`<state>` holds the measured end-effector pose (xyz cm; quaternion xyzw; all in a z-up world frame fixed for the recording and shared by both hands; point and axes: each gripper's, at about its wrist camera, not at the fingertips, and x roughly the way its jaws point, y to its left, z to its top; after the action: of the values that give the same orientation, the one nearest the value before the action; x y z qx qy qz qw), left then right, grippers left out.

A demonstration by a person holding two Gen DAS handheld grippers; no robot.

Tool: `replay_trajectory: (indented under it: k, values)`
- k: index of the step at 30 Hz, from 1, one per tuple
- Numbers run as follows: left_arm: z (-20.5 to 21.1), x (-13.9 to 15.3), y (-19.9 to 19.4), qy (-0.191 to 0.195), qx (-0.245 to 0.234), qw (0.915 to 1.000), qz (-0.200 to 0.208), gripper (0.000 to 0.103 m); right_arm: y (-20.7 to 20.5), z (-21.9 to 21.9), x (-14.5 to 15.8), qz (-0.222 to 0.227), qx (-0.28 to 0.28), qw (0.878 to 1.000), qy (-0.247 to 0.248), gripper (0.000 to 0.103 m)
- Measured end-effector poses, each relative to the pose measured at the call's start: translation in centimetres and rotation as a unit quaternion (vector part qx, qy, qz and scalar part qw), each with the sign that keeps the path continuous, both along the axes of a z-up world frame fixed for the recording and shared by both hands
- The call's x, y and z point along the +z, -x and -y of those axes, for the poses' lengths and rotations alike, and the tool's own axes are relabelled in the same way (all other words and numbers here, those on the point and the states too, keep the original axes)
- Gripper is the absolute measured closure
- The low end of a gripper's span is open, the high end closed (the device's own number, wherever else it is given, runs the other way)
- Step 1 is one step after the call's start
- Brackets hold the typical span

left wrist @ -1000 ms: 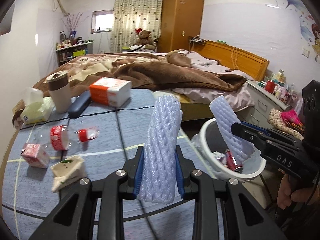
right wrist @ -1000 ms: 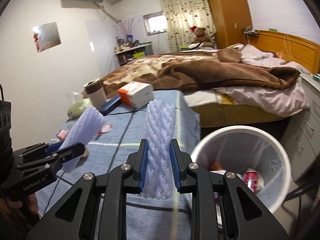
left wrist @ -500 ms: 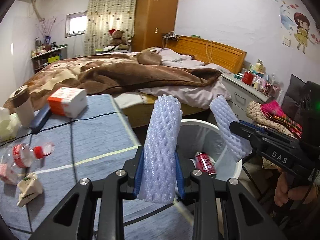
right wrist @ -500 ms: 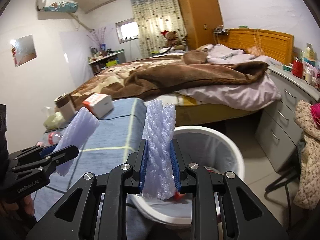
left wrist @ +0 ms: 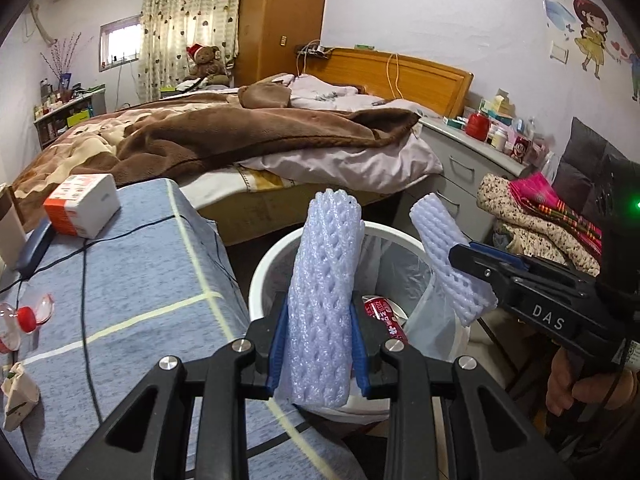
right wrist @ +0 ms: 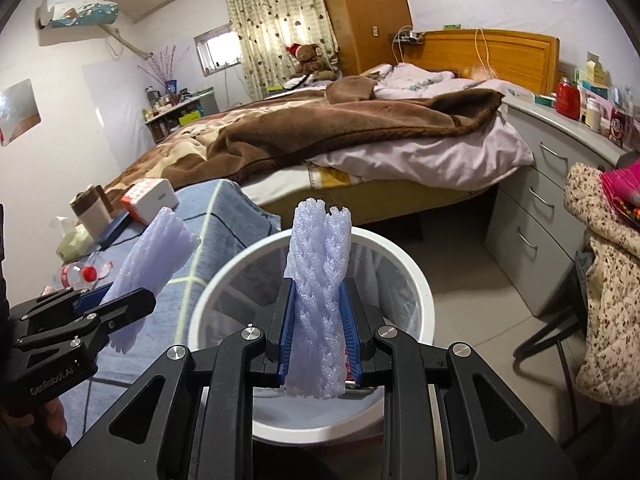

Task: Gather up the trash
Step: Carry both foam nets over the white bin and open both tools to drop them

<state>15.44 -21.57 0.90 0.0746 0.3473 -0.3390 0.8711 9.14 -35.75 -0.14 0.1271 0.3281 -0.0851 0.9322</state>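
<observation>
My left gripper [left wrist: 320, 344] is shut on a pale purple foam net sleeve [left wrist: 324, 288], held upright over the near rim of the white trash bin [left wrist: 260, 276]. My right gripper [right wrist: 318, 344] is shut on a second foam net sleeve [right wrist: 318, 300] above the same bin [right wrist: 420, 292]. Each gripper shows in the other's view: the right one [left wrist: 472, 264] to the right of the bin, the left one [right wrist: 120, 300] at the bin's left. A red can [left wrist: 380, 312] lies inside the bin. A plastic bottle [left wrist: 24, 316] and a crumpled wrapper [left wrist: 18, 396] lie on the blue table [left wrist: 140, 280].
An orange-and-white box [left wrist: 80, 204], a dark case [left wrist: 34, 246] and a black cable [left wrist: 84, 288] lie on the table. A bed [left wrist: 240, 140] stands behind, grey drawers [right wrist: 552, 184] to the right, and a chair with clothes [right wrist: 600, 240] next to the bin.
Both grippers have swung right from over the table to above the bin, each still holding its foam sleeve. The bin is now nearer and more central.
</observation>
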Motion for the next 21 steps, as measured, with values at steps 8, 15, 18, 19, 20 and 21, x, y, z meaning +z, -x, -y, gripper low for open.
replay_trajectory:
  k: [8,15,18,19,20,21]
  values:
    - [1.5,-0.9,-0.4,-0.004,-0.01,0.9999,-0.011,0.073,-0.6,1.2,-1.1,-0.024,-0.001,1.0,0.001,0.079]
    - [1.8,-1.2,-0.7,0.0,-0.01,0.9998,-0.017,0.05,-1.1,2.0,-2.0,-0.045,-0.008,0.999,-0.003,0.077]
    - [1.5,-1.2,-0.9,0.01,-0.007,0.9997,-0.022,0.042,-1.2,2.0,-2.2,-0.051,-0.012,0.999,-0.004,0.073]
    - [1.4,-1.1,-0.9,0.01,-0.005,0.9997,-0.023,0.041,-1.2,1.9,-2.2,-0.051,-0.012,0.999,-0.004,0.072]
    - [1.4,-1.1,-0.9,0.009,-0.005,0.9997,-0.022,0.039,-1.1,1.9,-2.2,-0.05,-0.01,0.999,-0.004,0.067]
    - [1.3,-1.1,-0.9,0.009,-0.003,0.9998,-0.02,0.038,-1.0,1.8,-2.1,-0.048,-0.011,0.999,-0.003,0.062]
